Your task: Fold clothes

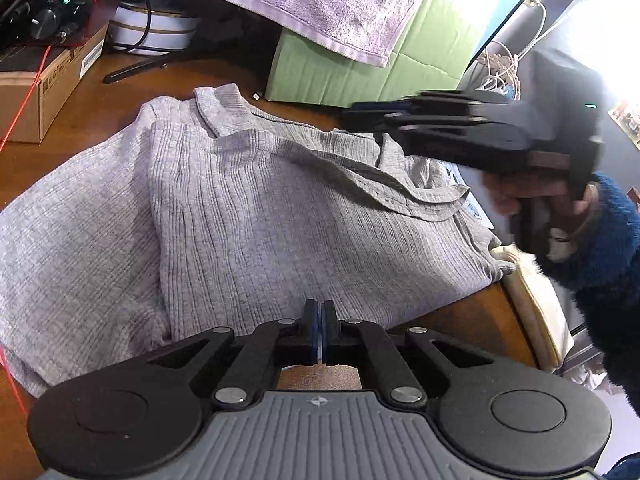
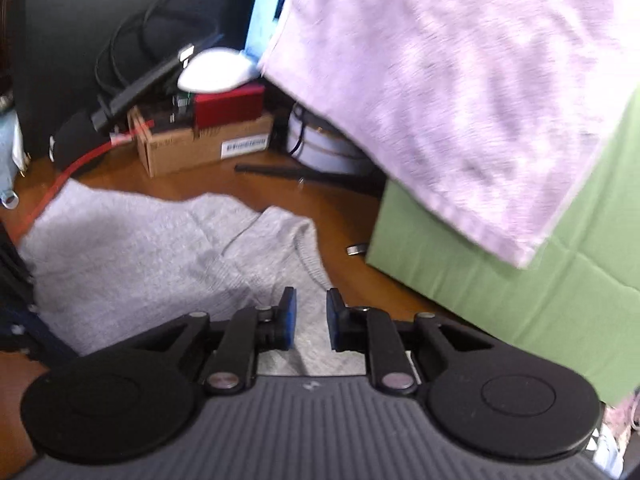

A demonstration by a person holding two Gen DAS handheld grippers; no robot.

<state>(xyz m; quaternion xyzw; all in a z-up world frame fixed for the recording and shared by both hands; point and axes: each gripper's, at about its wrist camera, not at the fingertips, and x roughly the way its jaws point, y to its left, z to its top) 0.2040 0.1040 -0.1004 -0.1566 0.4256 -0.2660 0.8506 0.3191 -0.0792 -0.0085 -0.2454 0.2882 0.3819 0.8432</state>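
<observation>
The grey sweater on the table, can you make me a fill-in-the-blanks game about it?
1. The grey sweater lies on a ____ wooden table.
2. The towel draped over the green box is light ____.
3. The left gripper has its jaws ____.
4. The right gripper has a ____ between its blue pads.

Missing words: brown; purple; shut; gap

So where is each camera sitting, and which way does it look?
Left wrist view: rides on the left gripper, jaws shut, looking down at the grey ribbed top; the right gripper and a blue fuzzy sleeve show.
Right wrist view: rides on the right gripper, jaws apart with nothing pinched, looking across the wooden table.
Both views share the top, the green box and the lilac towel.
</observation>
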